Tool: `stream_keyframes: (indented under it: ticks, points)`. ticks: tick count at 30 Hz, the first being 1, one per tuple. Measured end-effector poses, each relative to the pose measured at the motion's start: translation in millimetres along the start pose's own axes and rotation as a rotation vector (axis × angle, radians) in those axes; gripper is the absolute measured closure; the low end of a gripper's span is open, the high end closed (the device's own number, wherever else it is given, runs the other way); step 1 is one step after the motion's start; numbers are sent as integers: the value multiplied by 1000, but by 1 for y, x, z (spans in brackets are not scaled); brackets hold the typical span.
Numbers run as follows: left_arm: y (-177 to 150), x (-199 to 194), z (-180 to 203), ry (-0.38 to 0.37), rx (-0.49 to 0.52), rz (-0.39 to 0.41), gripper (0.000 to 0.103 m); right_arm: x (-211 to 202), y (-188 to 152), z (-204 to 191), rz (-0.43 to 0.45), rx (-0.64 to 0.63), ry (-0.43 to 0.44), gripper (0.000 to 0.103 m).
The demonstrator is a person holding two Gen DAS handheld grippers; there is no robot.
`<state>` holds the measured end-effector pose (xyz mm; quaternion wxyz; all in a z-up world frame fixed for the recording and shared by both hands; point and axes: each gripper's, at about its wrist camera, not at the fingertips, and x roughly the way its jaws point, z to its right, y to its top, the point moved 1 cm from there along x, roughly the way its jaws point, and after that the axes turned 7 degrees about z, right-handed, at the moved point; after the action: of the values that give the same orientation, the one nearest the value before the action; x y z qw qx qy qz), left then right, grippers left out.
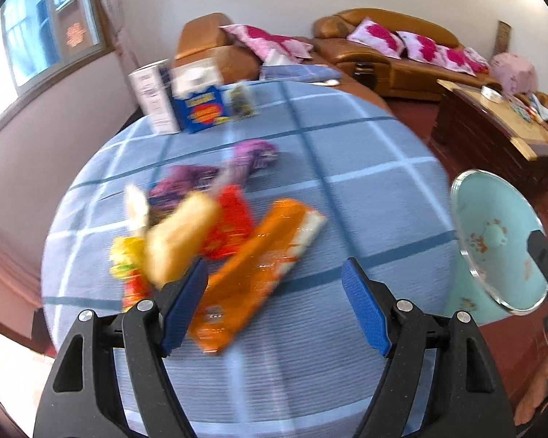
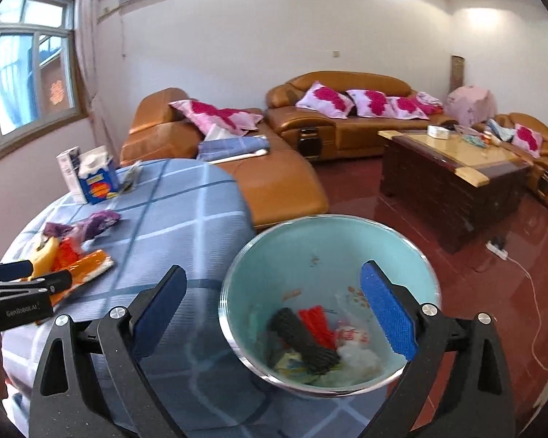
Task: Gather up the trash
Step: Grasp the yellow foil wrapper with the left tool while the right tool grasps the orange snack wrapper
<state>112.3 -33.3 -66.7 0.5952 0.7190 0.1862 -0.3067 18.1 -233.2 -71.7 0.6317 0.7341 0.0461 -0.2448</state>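
Note:
A heap of wrappers lies on the round table's blue checked cloth (image 1: 347, 182): an orange wrapper (image 1: 259, 266), a red one (image 1: 233, 219), a pale yellow piece (image 1: 179, 237) and purple wrappers (image 1: 252, 153). My left gripper (image 1: 276, 270) hovers open over the heap, with the orange wrapper's edge between its pads but untouched. A turquoise bowl (image 2: 310, 241) sits at the table's right edge, holding a black item (image 2: 303, 339), red scraps (image 2: 318, 325) and white bits. My right gripper (image 2: 274, 272) stands wide open above the bowl with nothing gripped. The left gripper (image 2: 49, 272) shows beside the orange wrapper (image 2: 87, 264).
A blue box (image 1: 204, 109) and a white carton (image 1: 153, 98) stand at the table's far edge. Brown leather sofas (image 2: 339, 124) with pink cushions line the wall. A wooden coffee table (image 2: 453, 168) stands on the red floor, with a power strip (image 2: 498, 252) beside it.

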Motion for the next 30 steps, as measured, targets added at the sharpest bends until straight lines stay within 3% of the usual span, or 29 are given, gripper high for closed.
stream_keyframes:
  ticks: [5,7,11,15,21,23,25,26,28,30]
  points:
    - [-10,-2,-60,105,-92,-3,29,4,4,-34,-25,-43,68,12]
    - [-15,-2,-84,151,-127,-3,29,8,5,-51,-50,-50,101,20]
    - [-25,5,-118,195,-186,-37,30,15,7,-80,-86,-76,159,26]
    - [-36,14,-135,151,-249,-74,34,20,8,-108,-105,-107,187,28]
    - [-35,25,-130,63,-272,-78,34,24,6,-133,-145,-122,228,28]
    - [-36,33,-129,77,-258,-84,34,26,5,-137,-168,-112,240,28]
    - [-40,40,-129,68,-244,-91,52,30,3,-141,-189,-104,247,30]
    - [-40,40,-132,52,-251,-87,54,32,3,-143,-199,-103,250,30]
    - [-39,40,-135,39,-251,-79,76,35,2,-149,-217,-97,255,32]
    - [-38,37,-143,39,-254,-70,77,40,1,-156,-243,-82,270,33]
